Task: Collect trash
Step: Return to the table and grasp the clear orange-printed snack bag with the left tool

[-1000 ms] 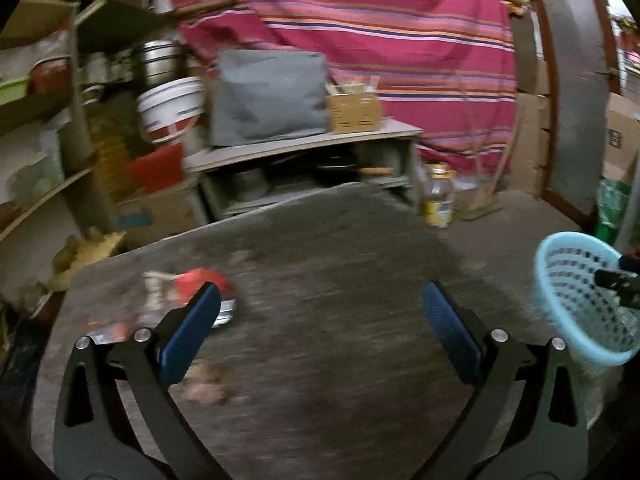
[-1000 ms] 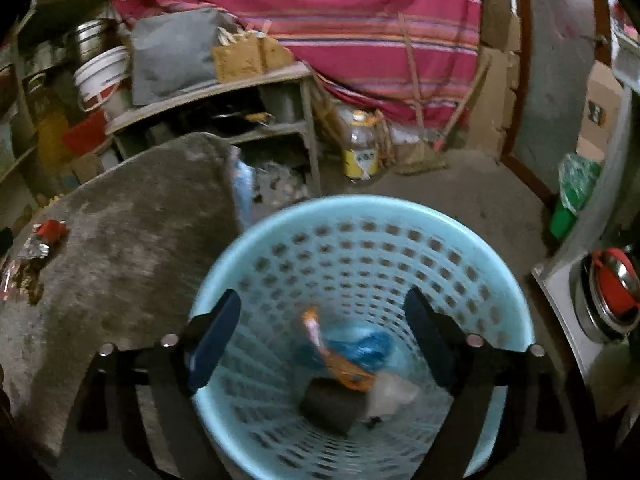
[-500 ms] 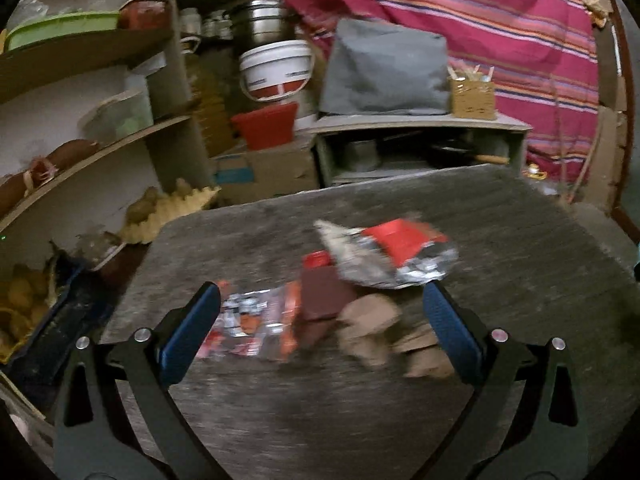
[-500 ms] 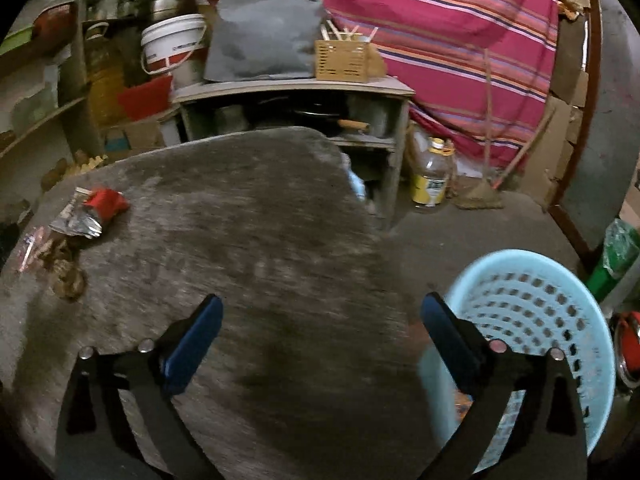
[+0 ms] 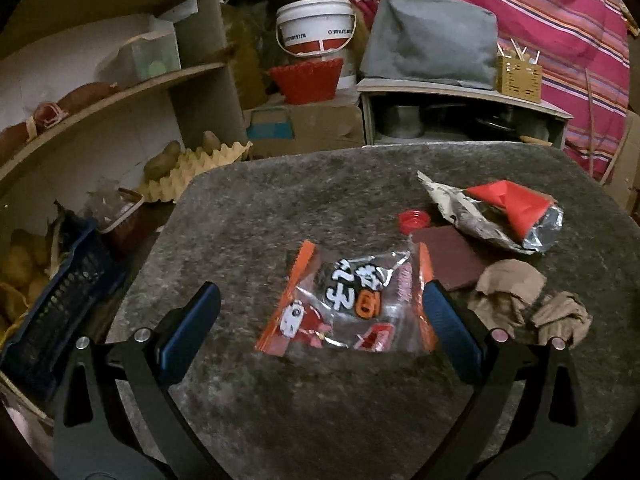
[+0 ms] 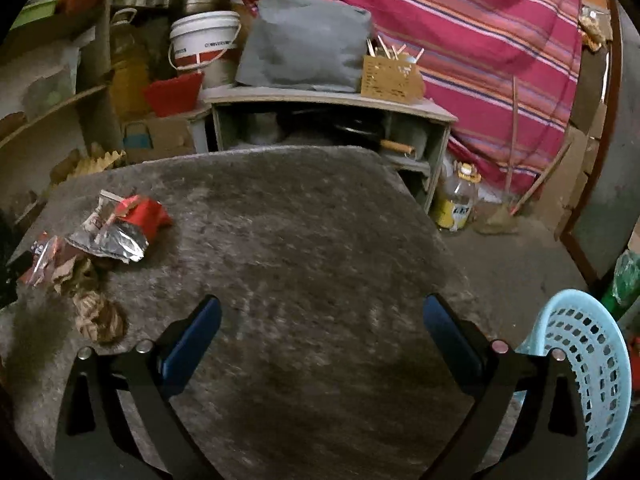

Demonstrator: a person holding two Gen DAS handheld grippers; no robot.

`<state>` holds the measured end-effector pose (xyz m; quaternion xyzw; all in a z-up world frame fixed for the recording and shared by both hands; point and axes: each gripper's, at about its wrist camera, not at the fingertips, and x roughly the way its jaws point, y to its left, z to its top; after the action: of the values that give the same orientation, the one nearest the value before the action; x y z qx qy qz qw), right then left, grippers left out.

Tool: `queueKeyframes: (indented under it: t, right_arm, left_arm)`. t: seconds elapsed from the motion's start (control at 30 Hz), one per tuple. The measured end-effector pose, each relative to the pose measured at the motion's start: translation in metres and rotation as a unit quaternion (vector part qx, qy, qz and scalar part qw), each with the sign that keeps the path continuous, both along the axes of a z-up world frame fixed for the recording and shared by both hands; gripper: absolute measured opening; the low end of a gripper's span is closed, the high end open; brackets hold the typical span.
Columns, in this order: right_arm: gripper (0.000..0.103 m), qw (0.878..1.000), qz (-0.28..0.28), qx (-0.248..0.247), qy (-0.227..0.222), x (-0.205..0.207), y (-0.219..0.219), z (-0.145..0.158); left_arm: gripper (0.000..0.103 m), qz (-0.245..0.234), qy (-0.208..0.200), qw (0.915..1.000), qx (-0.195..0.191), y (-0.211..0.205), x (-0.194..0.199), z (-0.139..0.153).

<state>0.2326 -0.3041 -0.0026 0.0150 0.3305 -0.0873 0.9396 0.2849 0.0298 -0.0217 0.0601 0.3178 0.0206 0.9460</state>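
On the bench [image 5: 360, 420], the trash sits in a loose cluster toward the right side in the left wrist view. Going left to right: a clear candy wrapper [image 5: 352, 304] with orange edges lies flat near the middle of the bench; a red bottle cap [image 5: 414, 220] and a dark brown card [image 5: 448, 258] lie just behind its right edge; then two crumpled brown paper wads [image 5: 508, 288] sit side by side, with a red-and-silver foil bag [image 5: 500, 212] behind them nearer the far right edge.

The left gripper [image 5: 320, 320] hangs over the wrapper with its jaws wide apart and nothing between the pads. The right gripper [image 6: 320, 328] is also spread wide and empty, over bare bench. The blue basket [image 6: 580, 380] stands on the floor off the bench's right edge.

Likely troubles from here:
- The wrapper is thin and flat, so closing fingers may skate over it or push it along the rough bench top instead of pinching it.
- The right finger [image 5: 448, 328] is close to the card and the paper wads; closing could drag them too, or knock the cap rolling toward an edge.
- A weak pinch on slick film could let go during the carry across the bench, dropping it short of the basket.
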Motion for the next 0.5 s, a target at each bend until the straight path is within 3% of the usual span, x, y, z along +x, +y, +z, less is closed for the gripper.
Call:
queueKeyframes:
  t: [0.13, 0.33, 0.43, 0.5]
  right_arm:
    - [0.099, 1.000, -0.001, 0.027, -0.001, 0.007, 0.005, -0.004]
    - [0.099, 1.000, 0.004, 0.025, 0.010, 0.016, 0.016, -0.009]
    - [0.099, 1.000, 0.011, 0.018, 0.020, 0.019, 0.024, -0.011]
    - [0.099, 0.999, 0.020, 0.017, 0.025, 0.020, 0.030, -0.013]
  left_arm:
    - [0.098, -0.007, 0.023, 0.9997, -0.006, 0.001, 0.016, -0.010]
    - [0.097, -0.023, 0.050, 0.9984, -0.011, 0.000, 0.028, -0.024]
    - [0.090, -0.038, 0.062, 0.9971, -0.024, 0.000, 0.029, -0.028]
    - [0.070, -0.051, 0.085, 0.9946, -0.029, -0.001, 0.031, -0.036]
